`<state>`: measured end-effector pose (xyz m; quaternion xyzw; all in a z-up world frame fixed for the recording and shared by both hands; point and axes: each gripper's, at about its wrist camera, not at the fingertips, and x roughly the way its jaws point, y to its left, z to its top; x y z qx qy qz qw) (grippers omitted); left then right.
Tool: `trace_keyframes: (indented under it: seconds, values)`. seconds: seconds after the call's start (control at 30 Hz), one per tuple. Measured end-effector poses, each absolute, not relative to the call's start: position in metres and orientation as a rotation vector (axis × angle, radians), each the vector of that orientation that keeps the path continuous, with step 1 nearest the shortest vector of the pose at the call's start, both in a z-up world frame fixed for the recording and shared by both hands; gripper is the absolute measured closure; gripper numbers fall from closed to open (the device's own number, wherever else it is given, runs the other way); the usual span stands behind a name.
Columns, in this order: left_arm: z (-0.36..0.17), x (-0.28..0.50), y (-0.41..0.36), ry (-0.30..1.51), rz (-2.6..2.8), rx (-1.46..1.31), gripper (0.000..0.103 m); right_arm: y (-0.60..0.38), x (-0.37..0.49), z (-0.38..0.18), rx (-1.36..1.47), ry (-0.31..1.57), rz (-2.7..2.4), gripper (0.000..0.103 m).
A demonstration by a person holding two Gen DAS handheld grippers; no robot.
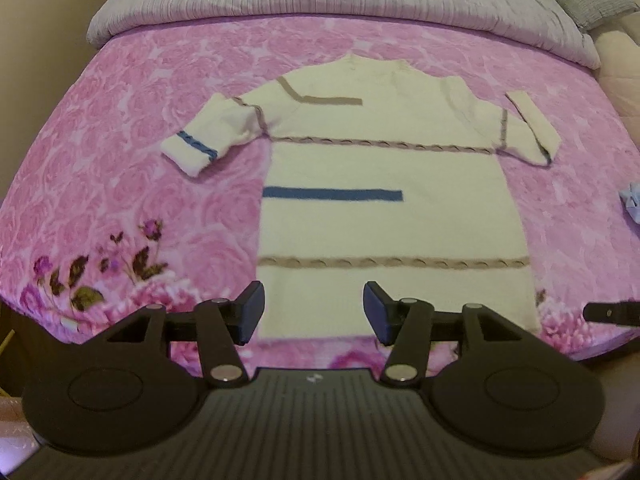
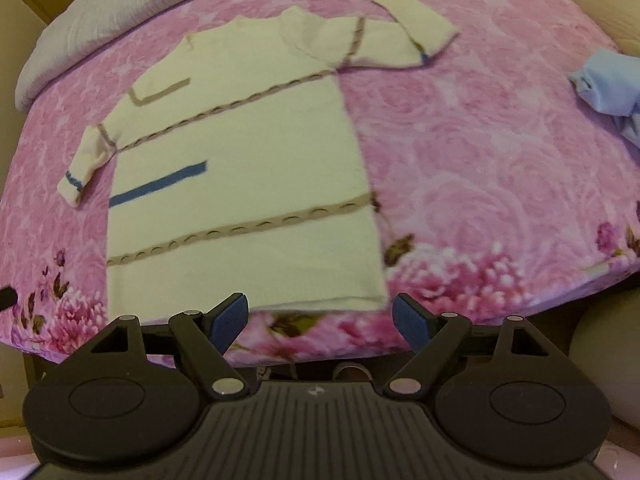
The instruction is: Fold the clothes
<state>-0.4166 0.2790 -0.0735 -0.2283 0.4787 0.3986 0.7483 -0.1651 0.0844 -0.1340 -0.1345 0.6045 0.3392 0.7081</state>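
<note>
Lying flat on the pink floral bedspread (image 1: 120, 128), the cream knitted striped sweater (image 1: 384, 152) points collar-away — hem nearest both wide-open, empty grippers, left gripper (image 1: 313, 312) centred, right gripper (image 2: 320, 320) at its corner.

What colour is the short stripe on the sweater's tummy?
Blue. The short stripe on the cream sweater shows best in the left wrist view.

My sweater (image 1: 384, 168) (image 2: 240, 152) lies spread flat, neck away from me and hem towards me. It is cream knit with tan cable bands across chest and lower body, a short blue stripe mid-body and a tan angled stripe near one shoulder. Both sleeves are bent: the left points down and outward, the right doubles back upward.
</note>
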Motion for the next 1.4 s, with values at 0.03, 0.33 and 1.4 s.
trace_keyframes:
  seconds: [0.03,0.33,1.4]
  values:
    - [-0.072,-0.417,0.273,1.044,0.874,-0.499,0.052,0.079,-0.163,-0.132,-0.293,1.34,0.753,0.021]
    - [-0.059,-0.416,0.261,1.013,0.911,-0.479,0.048,0.065,-0.154,-0.12,-0.275,1.316,0.783,0.02]
    - [-0.23,-0.518,0.599,1.109,0.816,-0.573,0.051,0.349,-0.201,-0.238,-0.482,1.47,0.644,0.018]
